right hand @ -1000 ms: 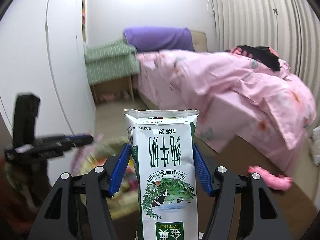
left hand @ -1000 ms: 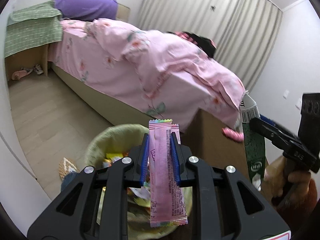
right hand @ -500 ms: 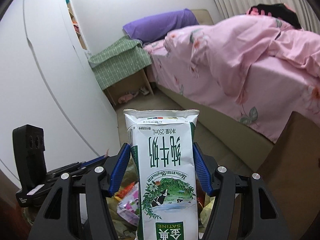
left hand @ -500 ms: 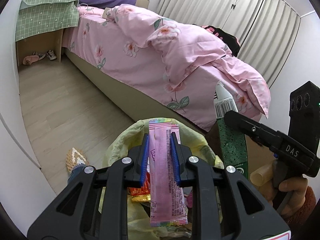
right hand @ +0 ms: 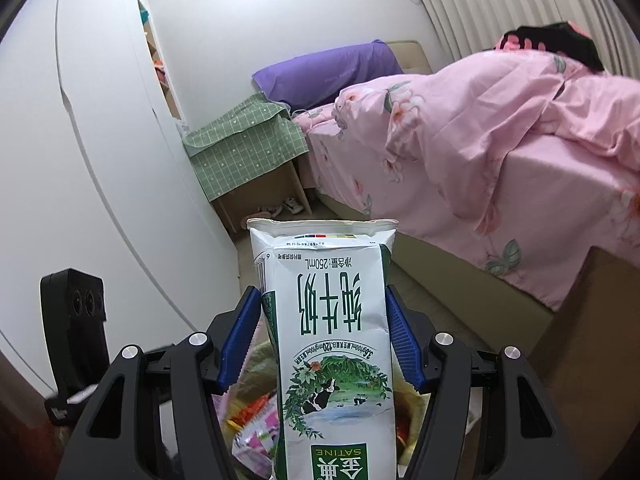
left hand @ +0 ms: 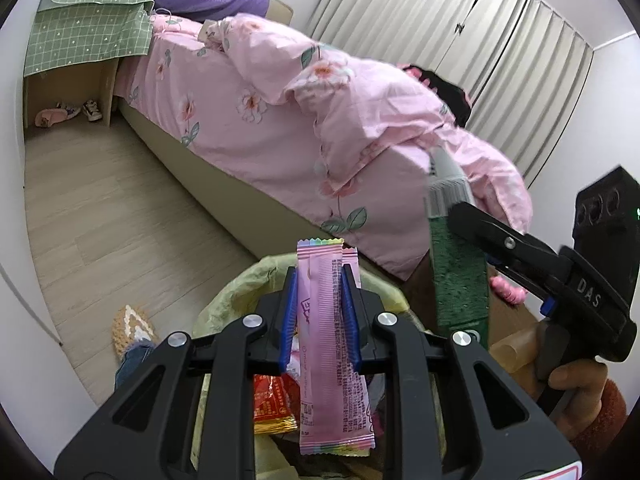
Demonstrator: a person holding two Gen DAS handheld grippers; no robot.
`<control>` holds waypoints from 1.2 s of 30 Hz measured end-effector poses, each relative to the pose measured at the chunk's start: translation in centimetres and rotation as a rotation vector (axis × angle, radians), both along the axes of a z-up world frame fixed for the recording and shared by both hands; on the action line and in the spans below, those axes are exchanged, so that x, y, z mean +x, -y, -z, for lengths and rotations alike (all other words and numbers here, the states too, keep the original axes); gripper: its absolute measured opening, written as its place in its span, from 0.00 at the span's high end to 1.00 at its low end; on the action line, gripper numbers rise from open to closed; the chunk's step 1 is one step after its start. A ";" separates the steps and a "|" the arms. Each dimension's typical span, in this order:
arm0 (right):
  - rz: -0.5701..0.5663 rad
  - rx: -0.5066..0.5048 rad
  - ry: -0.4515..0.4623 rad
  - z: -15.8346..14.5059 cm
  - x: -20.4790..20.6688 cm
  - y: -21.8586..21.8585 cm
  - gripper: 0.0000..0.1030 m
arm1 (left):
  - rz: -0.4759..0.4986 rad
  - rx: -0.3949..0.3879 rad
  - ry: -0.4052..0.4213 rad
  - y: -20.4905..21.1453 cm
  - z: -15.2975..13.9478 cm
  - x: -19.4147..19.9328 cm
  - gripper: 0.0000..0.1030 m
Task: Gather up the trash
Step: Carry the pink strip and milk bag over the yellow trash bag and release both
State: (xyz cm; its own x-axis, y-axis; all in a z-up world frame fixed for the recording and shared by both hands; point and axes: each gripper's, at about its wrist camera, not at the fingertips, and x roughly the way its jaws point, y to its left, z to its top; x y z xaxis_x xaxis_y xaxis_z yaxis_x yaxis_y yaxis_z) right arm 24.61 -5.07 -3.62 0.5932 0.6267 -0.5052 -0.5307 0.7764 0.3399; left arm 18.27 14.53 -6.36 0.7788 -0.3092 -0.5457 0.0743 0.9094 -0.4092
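While poised above the lined trash bin (left hand: 256,280), clamps the left gripper (left hand: 319,316) on a pink snack sachet (left hand: 330,344), pads pressed to its two long edges. Stands the sachet's long axis in line with the fingers, its serrated top edge pointing away toward the pink-quilted bed (left hand: 304,120), its lower end hanging over the bin's mouth. Lies directly beneath that lower end a heap of wrappers, a red-and-gold packet (left hand: 272,404) uppermost. Farther right in the left wrist view, grips the right gripper (right hand: 322,336) a green-and-white milk carton (right hand: 332,344), seen edge-on there, fingers spread wide and pressed against the carton's narrow sides. Runs the carton's long axis along the fingers too, sealed end forward, print upside down. Shows below it, in the right wrist view, the same bin's contents, so both loads sit over the opening. Appears the sachet the nearer to the centre of the mouth, the carton closer to the rim on the bed side. Calls the coming drop only for release, by this reading.
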 end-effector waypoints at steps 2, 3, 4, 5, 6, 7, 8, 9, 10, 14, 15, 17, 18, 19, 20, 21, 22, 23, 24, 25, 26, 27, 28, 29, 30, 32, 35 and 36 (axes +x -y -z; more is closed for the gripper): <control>-0.013 -0.004 -0.054 0.4 0.9 -0.4 0.43 | 0.012 0.016 -0.025 0.2 0.6 0.1 0.81; -0.018 -0.014 -0.082 0.8 1.3 -0.5 0.43 | 0.021 0.026 -0.042 0.3 1.1 0.1 0.81; -0.034 -0.038 -0.125 1.7 1.6 -0.9 0.43 | 0.027 0.031 -0.051 0.3 1.4 0.1 0.81; -0.038 -0.046 -0.142 1.8 1.9 -0.9 0.43 | 0.034 0.034 -0.062 0.4 1.8 0.1 0.81; -0.040 -0.053 -0.154 2.0 2.0 -1.0 0.43 | 0.043 0.035 -0.070 0.5 2.1 0.1 0.81; -0.044 -0.059 -0.183 2.4 2.2 -1.1 0.43 | 0.050 0.038 -0.077 0.6 2.3 0.2 0.81; -0.050 -0.054 -0.209 2.8 2.3 -1.1 0.43 | 0.057 0.042 -0.082 0.7 2.5 0.1 0.81; -0.054 -0.046 -0.242 3.3 2.6 -0.9 0.43 | 0.068 0.047 -0.090 1.0 2.8 0.1 0.81; -0.052 -0.046 -0.251 3.5 2.5 -1.0 0.43 | 0.074 0.050 -0.095 1.1 3.0 0.1 0.81; -0.053 -0.042 -0.279 4.5 2.0 -0.6 0.43 | 0.093 0.058 -0.111 1.4 3.5 -0.1 0.81; -0.055 -0.042 -0.286 4.7 1.8 -0.5 0.43 | 0.097 0.062 -0.112 1.4 3.5 -0.3 0.81; -0.058 -0.047 -0.296 5.0 1.7 -0.4 0.45 | 0.100 0.075 -0.113 1.5 3.6 -0.6 0.81; -0.061 -0.054 -0.303 5.2 1.6 -0.4 0.46 | 0.098 0.079 -0.113 1.5 3.6 -0.8 0.81; -0.064 -0.059 -0.308 5.4 1.7 -0.5 0.47 | 0.098 0.081 -0.113 1.4 3.6 -0.9 0.81; -0.065 -0.061 -0.310 5.3 1.7 -0.4 0.47 | 0.097 0.082 -0.113 1.4 3.5 -0.9 0.81; -0.065 -0.065 -0.315 5.5 1.9 -0.6 0.48 | 0.097 0.085 -0.114 1.3 3.6 -1.1 0.81; -0.064 -0.065 -0.323 5.5 2.1 -0.7 0.48 | 0.096 0.087 -0.115 1.3 3.6 -1.1 0.81; -0.066 -0.063 -0.329 5.6 2.1 -0.7 0.48 | 0.095 0.089 -0.117 1.2 3.7 -1.1 0.81; -0.066 -0.061 -0.335 5.6 2.2 -0.7 0.48 | 0.092 0.089 -0.121 1.1 3.8 -1.1 0.81; -0.065 -0.061 -0.342 5.6 2.4 -0.7 0.48 | 0.091 0.086 -0.123 1.0 3.9 -1.1 0.81; -0.066 -0.060 -0.343 5.7 2.3 -0.7 0.48 | 0.090 0.080 -0.123 0.8 3.9 -1.0 0.81; -0.068 -0.060 -0.341 5.6 2.2 -0.6 0.48 | 0.090 0.076 -0.122 0.7 3.9 -1.0 0.81; -0.068 -0.059 -0.337 5.6 2.1 -0.5 0.48 | 0.091 0.074 -0.121 0.7 3.9 -0.9 0.81; -0.067 -0.054 -0.335 5.6 1.9 -0.3 0.48 | 0.093 0.071 -0.121 0.7 3.9 -0.8 0.81; -0.066 -0.052 -0.340 5.6 1.8 -0.2 0.48 | 0.094 0.070 -0.124 0.8 4.0 -0.8 0.81; -0.064 -0.043 -0.356 5.7 1.8 0.1 0.48 | 0.094 0.069 -0.129 0.9 4.0 -0.8 0.81; -0.052 0.010 -0.372 5.6 1.7 1.1 0.48 | 0.093 0.060 -0.132 0.8 3.8 -0.8 0.81; -0.046 0.020 -0.370 5.6 1.5 1.4 0.48 | 0.093 0.055 -0.133 0.8 3.6 -0.8 0.80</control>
